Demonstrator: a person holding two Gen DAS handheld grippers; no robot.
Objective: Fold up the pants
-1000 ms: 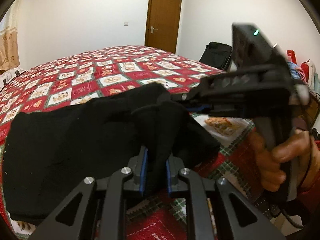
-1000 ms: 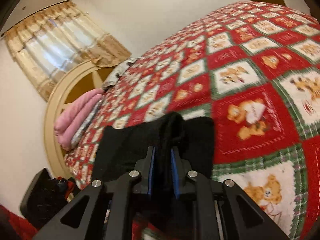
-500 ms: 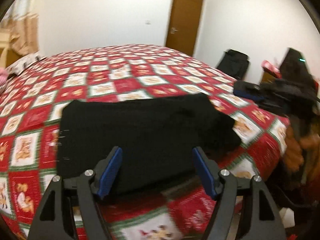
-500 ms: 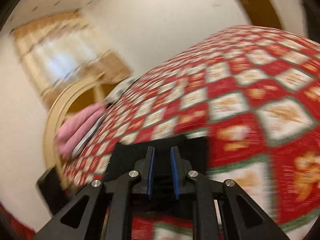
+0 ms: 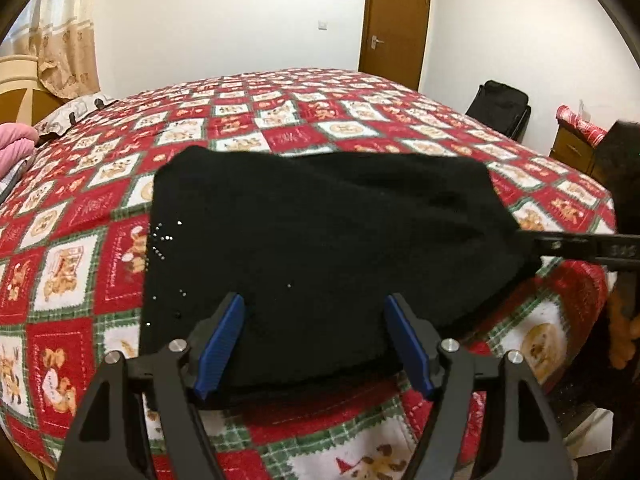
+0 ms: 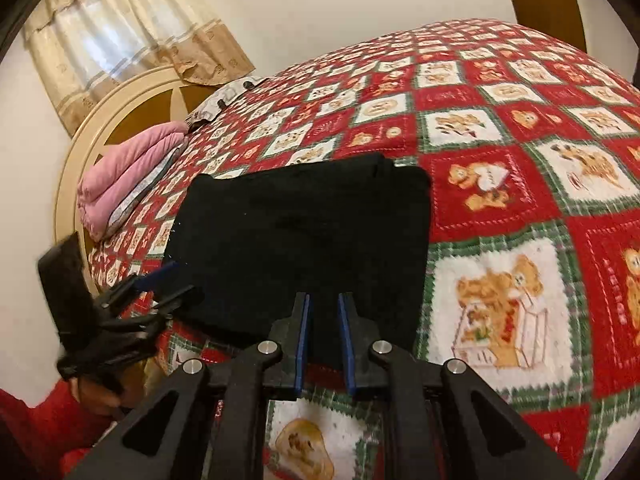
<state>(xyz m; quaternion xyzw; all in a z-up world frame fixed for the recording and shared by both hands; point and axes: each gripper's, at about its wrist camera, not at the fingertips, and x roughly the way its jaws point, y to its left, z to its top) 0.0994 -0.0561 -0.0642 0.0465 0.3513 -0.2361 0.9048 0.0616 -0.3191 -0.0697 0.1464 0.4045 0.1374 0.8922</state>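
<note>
The black pants [image 5: 320,232] lie folded into a flat rectangle on the red checked bedspread [image 5: 80,216]. My left gripper [image 5: 316,342] stands wide open at the near edge of the pants, its blue pads apart from the cloth with nothing pinched. In the right wrist view the left gripper [image 6: 160,284] sits at the pants' left edge. My right gripper [image 6: 324,344] has its jaws narrow and closing, with the near edge of the pants [image 6: 304,232] between the pads. From the left wrist view the right gripper [image 5: 560,244] meets the pants' right corner.
A folded pink blanket [image 6: 128,184] and a pillow lie by the round headboard [image 6: 76,160]. A brown door [image 5: 394,24] and a black bag [image 5: 500,108] stand beyond the bed. A hand in a red sleeve [image 6: 40,420] holds the left gripper.
My left gripper has let go of the bunched cloth, opened wide and drawn back. The pants now lie flat. My right gripper has stayed narrow on the cloth while swinging.
</note>
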